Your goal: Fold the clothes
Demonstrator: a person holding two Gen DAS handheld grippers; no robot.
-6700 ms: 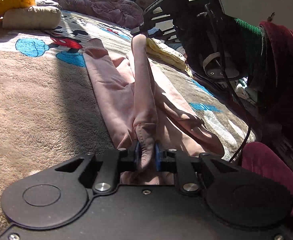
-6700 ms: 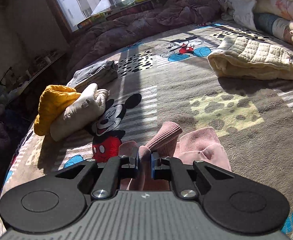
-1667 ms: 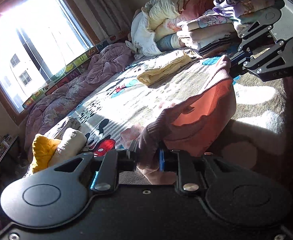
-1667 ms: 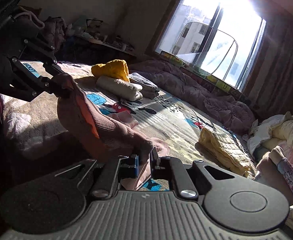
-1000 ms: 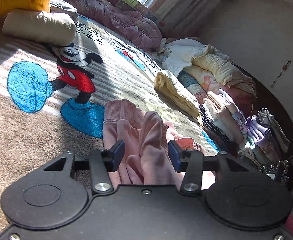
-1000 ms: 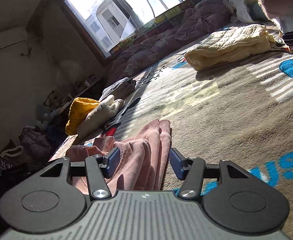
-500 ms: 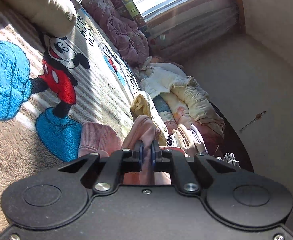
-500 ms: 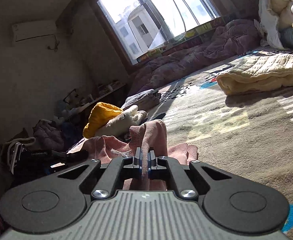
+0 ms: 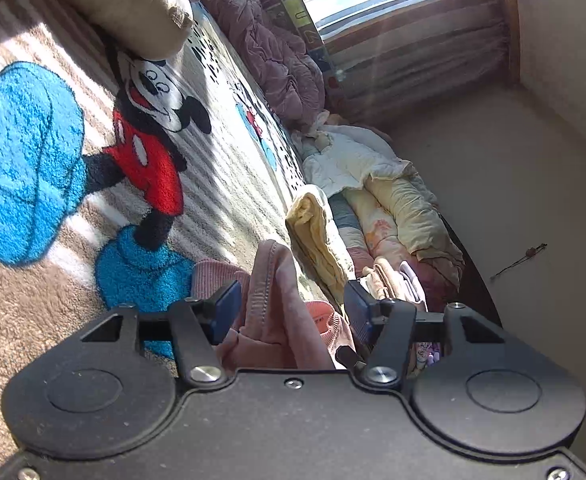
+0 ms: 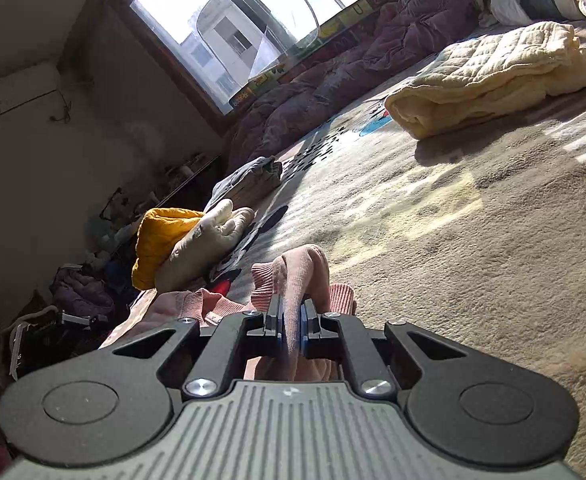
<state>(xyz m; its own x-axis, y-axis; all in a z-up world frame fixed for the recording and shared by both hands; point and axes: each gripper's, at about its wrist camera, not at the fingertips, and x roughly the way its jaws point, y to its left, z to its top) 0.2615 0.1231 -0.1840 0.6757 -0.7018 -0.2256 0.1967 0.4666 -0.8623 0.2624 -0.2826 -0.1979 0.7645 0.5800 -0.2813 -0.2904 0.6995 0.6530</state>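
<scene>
Garment (image 10: 305, 276), soft and limp, wants edge grips: right hand-held gripper (image 10: 291, 330) pinches it, left hand-held gripper (image 9: 289, 312) gapes around a fold.

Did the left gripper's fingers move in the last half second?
Yes. The left gripper opened, its fingers now apart around the pink garment.

The pink garment (image 10: 305, 276) runs down behind the right tongs (image 10: 291, 326), its lower part hidden.
</scene>
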